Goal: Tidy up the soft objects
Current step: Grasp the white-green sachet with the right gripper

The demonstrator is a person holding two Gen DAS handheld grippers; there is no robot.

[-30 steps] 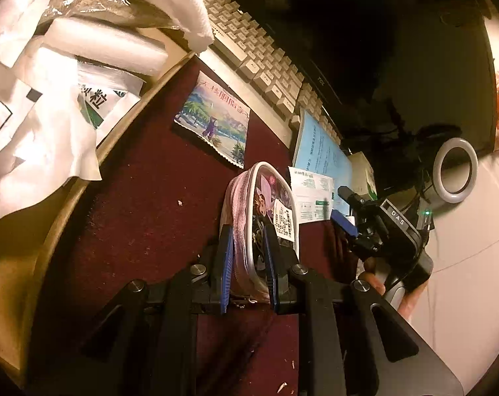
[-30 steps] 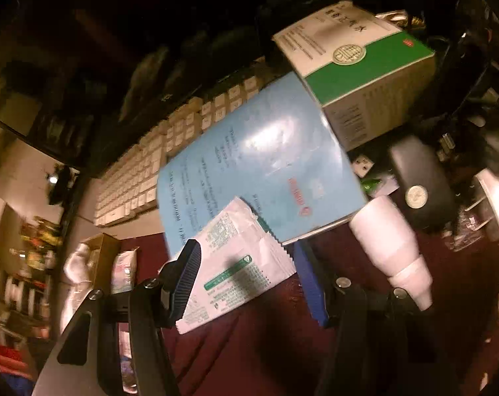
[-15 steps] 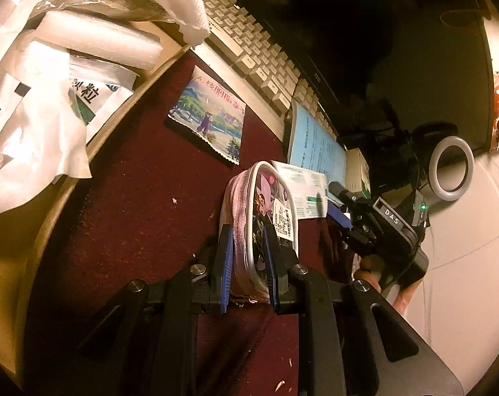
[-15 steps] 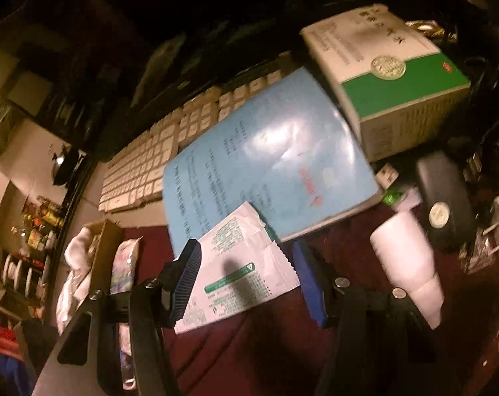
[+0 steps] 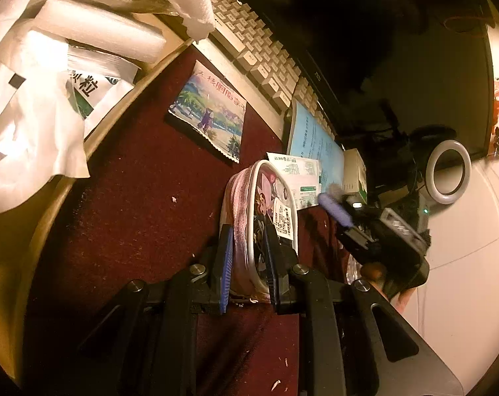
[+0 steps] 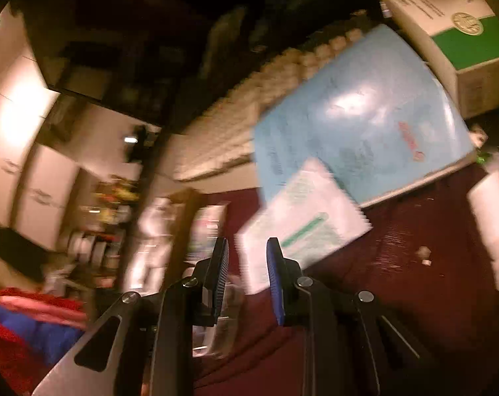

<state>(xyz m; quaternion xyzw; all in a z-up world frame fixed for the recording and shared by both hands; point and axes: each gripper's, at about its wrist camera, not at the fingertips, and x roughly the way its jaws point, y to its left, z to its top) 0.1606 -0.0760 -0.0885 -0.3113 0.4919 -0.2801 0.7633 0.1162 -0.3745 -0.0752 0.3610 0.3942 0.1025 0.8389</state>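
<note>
Over on the left there's my wooden tray (image 5: 124, 105) stuffed with white packets and cloth, and my left gripper (image 5: 247, 264) is clamped on the pink zip pouch (image 5: 259, 211), holding it upright on the dark red mat (image 5: 133, 217). To the right, my right gripper (image 6: 246, 277) is narrowing its jaws around the corner of the white-and-green sachet (image 6: 302, 221); it's too blurry to tell if the pads touch it, and the sachet half overlaps the blue booklet (image 6: 365, 115).

Glossy plastic pouch (image 5: 259, 217) on matt maroon cloth (image 5: 133, 204).
</note>
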